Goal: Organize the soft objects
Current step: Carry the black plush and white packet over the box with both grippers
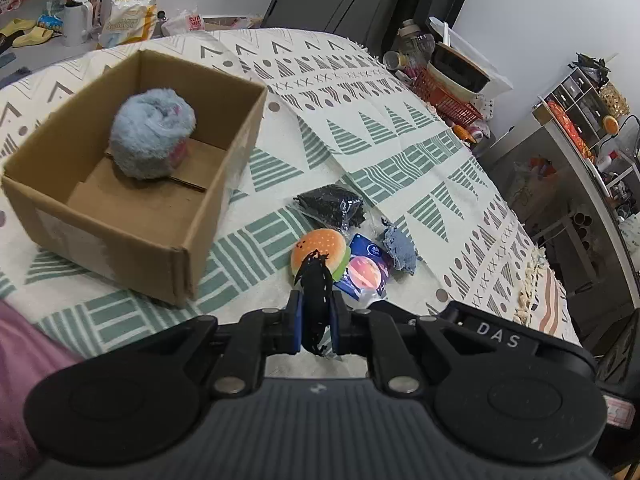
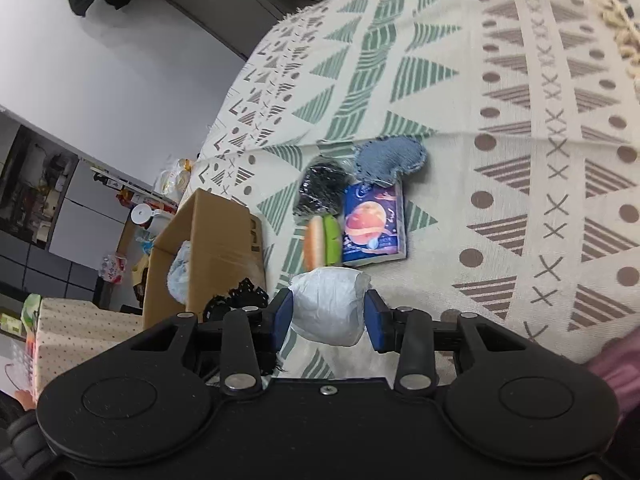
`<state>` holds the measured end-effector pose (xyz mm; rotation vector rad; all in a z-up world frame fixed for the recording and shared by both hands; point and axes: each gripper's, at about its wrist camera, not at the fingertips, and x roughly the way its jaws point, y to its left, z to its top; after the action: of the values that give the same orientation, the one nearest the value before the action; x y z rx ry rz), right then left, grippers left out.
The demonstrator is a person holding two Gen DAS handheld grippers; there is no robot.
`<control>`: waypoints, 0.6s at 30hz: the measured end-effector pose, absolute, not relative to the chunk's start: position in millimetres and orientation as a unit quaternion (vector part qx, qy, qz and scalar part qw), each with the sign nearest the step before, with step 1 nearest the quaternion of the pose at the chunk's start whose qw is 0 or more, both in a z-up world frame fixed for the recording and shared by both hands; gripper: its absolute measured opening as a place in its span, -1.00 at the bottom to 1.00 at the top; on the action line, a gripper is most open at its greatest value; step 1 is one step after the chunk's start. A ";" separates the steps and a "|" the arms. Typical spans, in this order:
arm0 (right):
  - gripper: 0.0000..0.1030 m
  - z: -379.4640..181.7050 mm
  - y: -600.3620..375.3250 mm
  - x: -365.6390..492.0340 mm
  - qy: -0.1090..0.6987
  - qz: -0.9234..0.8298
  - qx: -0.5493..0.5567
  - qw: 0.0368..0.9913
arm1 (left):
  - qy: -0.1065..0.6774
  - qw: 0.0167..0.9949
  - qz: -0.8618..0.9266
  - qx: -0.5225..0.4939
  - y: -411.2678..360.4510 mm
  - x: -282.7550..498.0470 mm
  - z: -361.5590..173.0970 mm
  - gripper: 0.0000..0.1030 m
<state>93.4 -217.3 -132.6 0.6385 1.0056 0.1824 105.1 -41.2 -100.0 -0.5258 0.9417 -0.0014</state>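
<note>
My left gripper point(image 1: 316, 306) is shut on a black lace piece point(image 1: 316, 280), held above the patterned tablecloth point(image 1: 360, 128). My right gripper point(image 2: 329, 314) is shut on a white crinkled soft bundle point(image 2: 330, 304), lifted off the cloth. An open cardboard box point(image 1: 224, 184) stands to the left with a fluffy blue ball point(image 1: 152, 136) inside. On the cloth lie a burger plush point(image 1: 320, 246), a blue pack with a planet print point(image 1: 366, 268), a denim piece point(image 1: 400, 250) and a black mesh bundle point(image 1: 330, 206). In the right wrist view the box point(image 2: 216, 248) is to the left of the burger plush point(image 2: 322, 244).
A red basket with stacked bowls point(image 1: 448, 96) sits at the table's far right edge. A white kettle point(image 1: 78, 20) and bags stand behind the table. Shelves point(image 1: 580, 92) line the right wall. A pink sleeve point(image 1: 20, 340) shows at the lower left.
</note>
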 end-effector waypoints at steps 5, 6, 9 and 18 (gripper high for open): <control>-0.26 -112.7 -210.2 86.2 0.455 0.086 0.293 0.836 | 0.440 0.867 -0.014 -0.233 -34.0 99.3 -79.7 -0.76; -0.26 -109.4 -209.4 85.6 0.452 0.086 0.295 0.838 | 0.442 0.867 -0.011 -0.227 -31.5 99.1 -76.8 -0.76; -0.26 -101.6 -205.8 84.4 0.443 0.083 0.290 0.844 | 0.440 0.869 -0.011 -0.226 -23.0 97.1 -69.2 -0.76; -0.26 -85.0 -187.7 90.5 0.427 0.078 0.288 0.853 | 0.424 0.880 -0.013 -0.214 -1.7 95.5 -48.0 -0.76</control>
<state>90.5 -187.7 -85.0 0.6059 0.8993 0.1649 95.5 -1.7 -48.0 -0.4464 0.8842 -0.0278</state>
